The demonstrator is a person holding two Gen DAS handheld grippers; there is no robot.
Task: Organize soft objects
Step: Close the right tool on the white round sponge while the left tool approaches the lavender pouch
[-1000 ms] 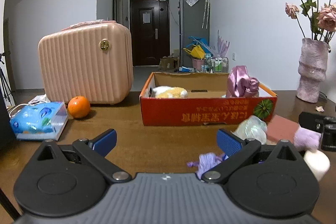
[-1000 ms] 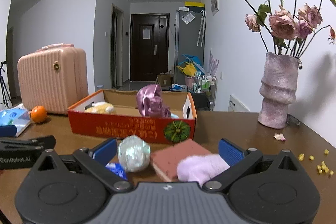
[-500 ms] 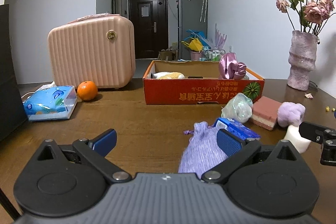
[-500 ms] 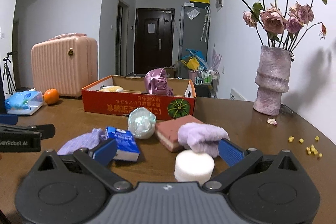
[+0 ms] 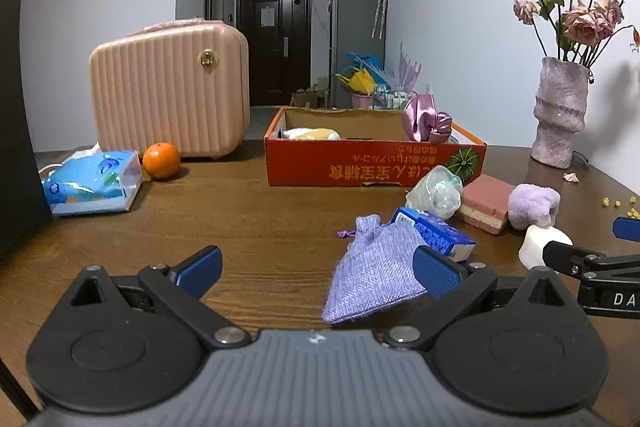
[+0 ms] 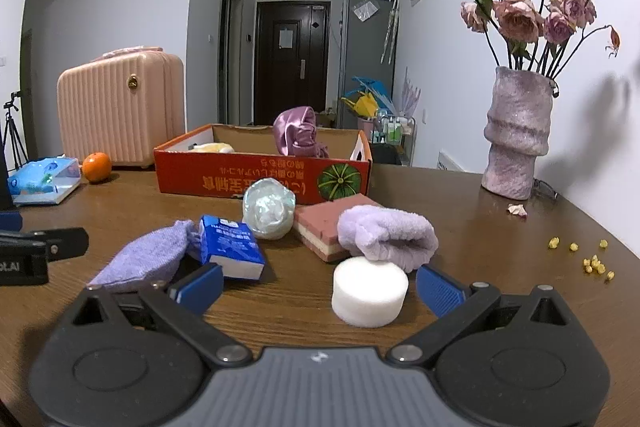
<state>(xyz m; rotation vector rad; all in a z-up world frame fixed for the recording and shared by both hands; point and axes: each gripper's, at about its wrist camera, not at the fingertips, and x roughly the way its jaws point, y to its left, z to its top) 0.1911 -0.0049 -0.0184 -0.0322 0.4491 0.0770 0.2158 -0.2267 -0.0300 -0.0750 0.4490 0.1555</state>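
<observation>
Pulled back from red box (image 6: 260,173) over last 1 s. Both grippers (image 5: 316,265) (image 6: 320,285) spread, empty. White foam puck (image 6: 370,291) at 12 o'clock of right: center, squeeze lightly.

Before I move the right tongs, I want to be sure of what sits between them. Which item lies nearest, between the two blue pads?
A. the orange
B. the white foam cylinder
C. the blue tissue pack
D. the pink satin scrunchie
B: in the right wrist view the white foam cylinder stands on the table just ahead of the open right tongs, between the pads, untouched.
</observation>
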